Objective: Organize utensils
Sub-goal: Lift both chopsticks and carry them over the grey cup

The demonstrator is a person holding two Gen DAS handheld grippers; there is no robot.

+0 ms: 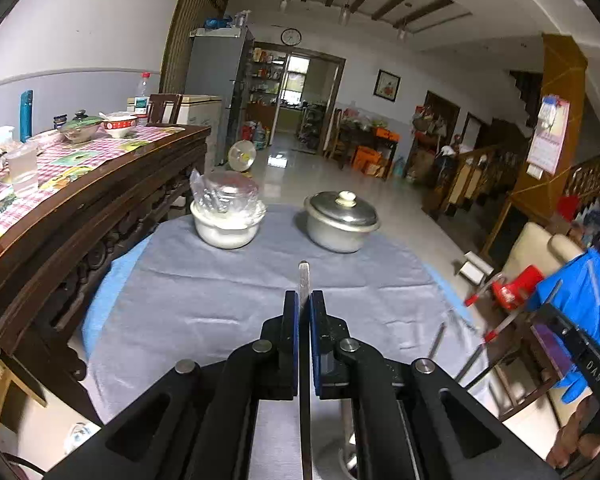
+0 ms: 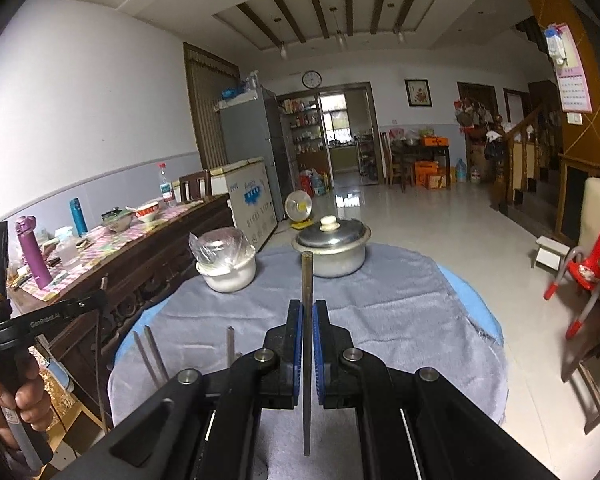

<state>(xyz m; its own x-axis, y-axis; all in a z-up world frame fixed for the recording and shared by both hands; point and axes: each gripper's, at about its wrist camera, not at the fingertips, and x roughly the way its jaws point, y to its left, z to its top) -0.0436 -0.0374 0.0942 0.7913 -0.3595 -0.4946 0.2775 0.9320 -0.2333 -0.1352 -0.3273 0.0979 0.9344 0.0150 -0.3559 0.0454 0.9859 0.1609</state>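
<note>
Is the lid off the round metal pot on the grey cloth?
No, the round metal pot on the grey cloth is covered: its lid with a cream knob sits on it.

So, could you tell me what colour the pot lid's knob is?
Cream knob, best in the right wrist view.

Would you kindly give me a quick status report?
Left gripper shut on metal utensil. Right gripper shut on chopstick. Lidded pot, wrapped bowl ahead.

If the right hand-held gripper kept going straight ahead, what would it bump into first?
Probably the metal pot. The right hand-held gripper points at it, and the thin utensil it holds would likely touch first, though depth is hard to judge.
</note>
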